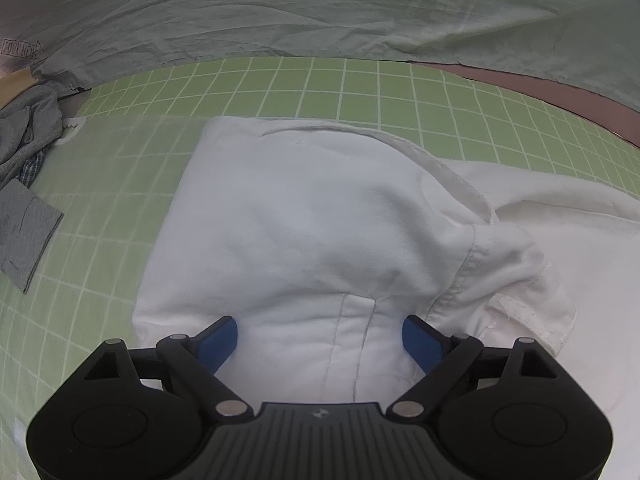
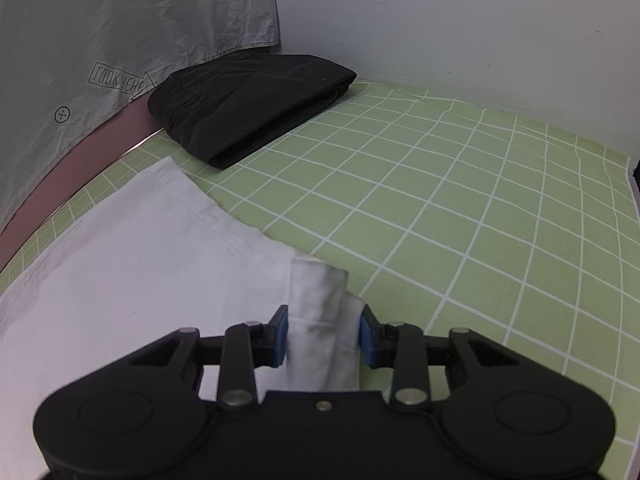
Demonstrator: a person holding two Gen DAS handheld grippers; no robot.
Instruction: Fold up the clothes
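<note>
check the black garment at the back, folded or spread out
Folded: the black garment sits as a compact stack with doubled layers showing along its front edge.

A green sheet (image 2: pixel 460 208) with a white grid covers the surface; a pale cloth (image 1: pixel 280 12) printed "LOOK HERE" hangs behind

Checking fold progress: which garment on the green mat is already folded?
The black garment at the mat's far edge, a neat stacked bundle. The white garment lies spread out; the grey clothes are crumpled.
</note>
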